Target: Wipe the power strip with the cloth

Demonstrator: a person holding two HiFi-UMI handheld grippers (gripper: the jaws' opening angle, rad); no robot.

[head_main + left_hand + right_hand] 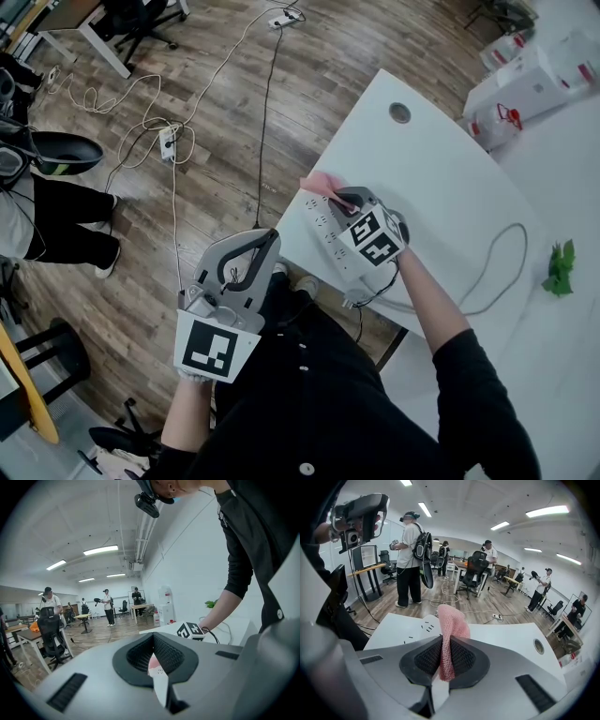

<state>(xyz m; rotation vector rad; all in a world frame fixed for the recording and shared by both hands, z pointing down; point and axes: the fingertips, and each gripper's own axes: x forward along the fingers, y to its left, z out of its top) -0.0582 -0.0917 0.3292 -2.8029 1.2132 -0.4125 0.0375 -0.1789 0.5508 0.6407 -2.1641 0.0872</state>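
Cloth [450, 620], pink knit, pinched between ribbed pads [462, 658] of right tool [446, 645].

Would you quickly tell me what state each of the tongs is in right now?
Left tongs: closed, holding nothing.
Right tongs: closed on the cloth.
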